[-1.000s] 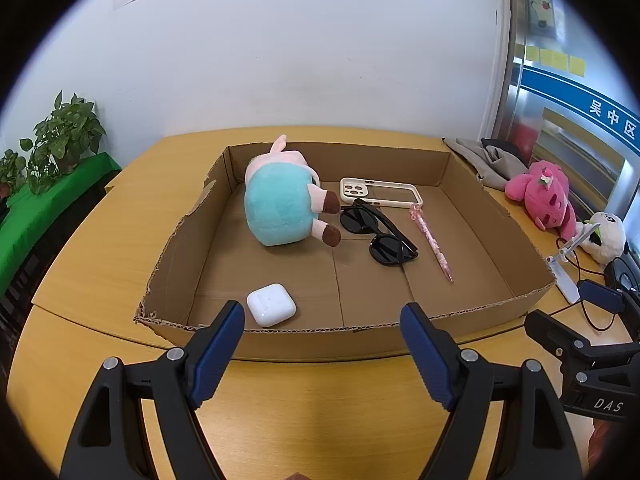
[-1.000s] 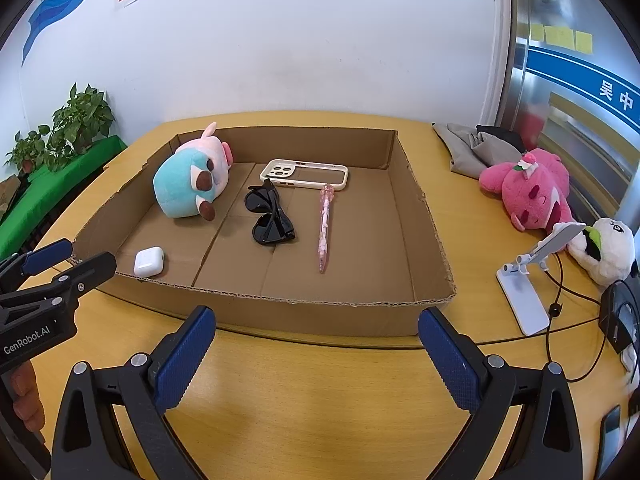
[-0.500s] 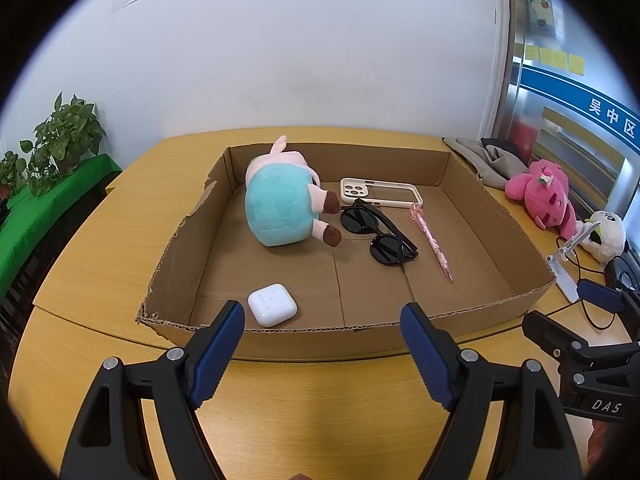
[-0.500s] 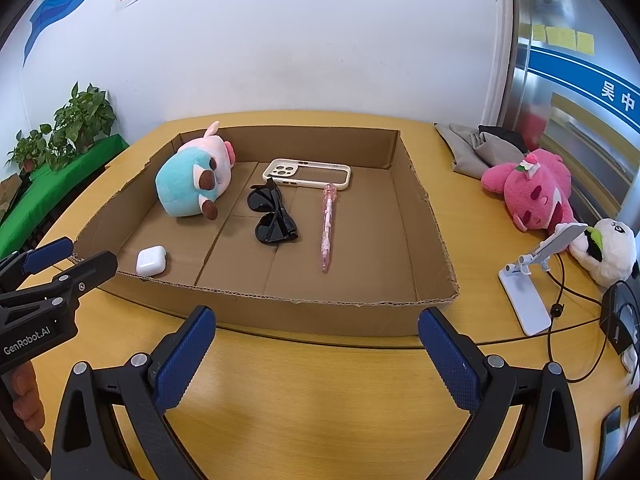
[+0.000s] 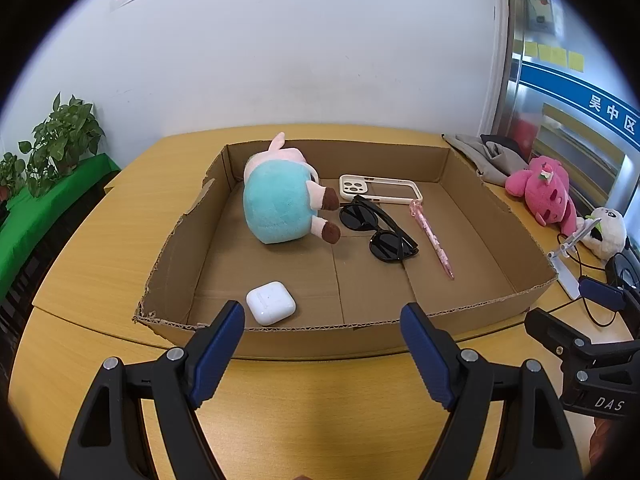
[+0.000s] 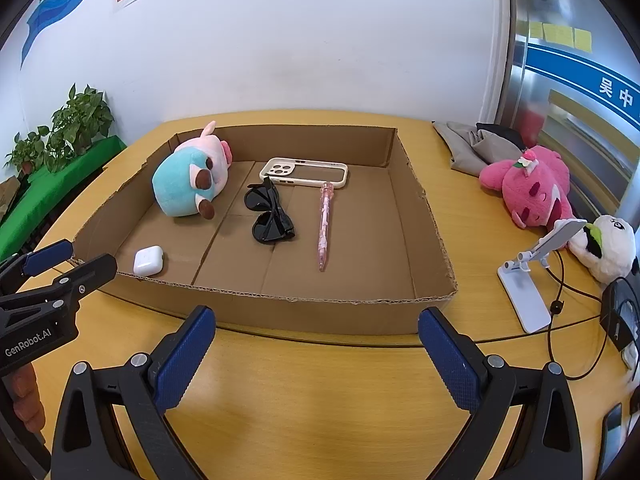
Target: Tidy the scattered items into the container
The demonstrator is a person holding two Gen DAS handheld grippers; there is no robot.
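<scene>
A shallow cardboard tray lies on the wooden table. Inside it are a teal and pink plush, a white earbud case, black sunglasses, a cream phone case and a pink pen. My left gripper hovers open just before the tray's near wall, nothing between its blue pads. My right gripper is likewise open and empty in front of the tray.
Right of the tray sit a pink plush, a panda plush, a white phone stand with cables, and grey cloth. Potted plants stand on a green ledge at left. A white wall is behind the table.
</scene>
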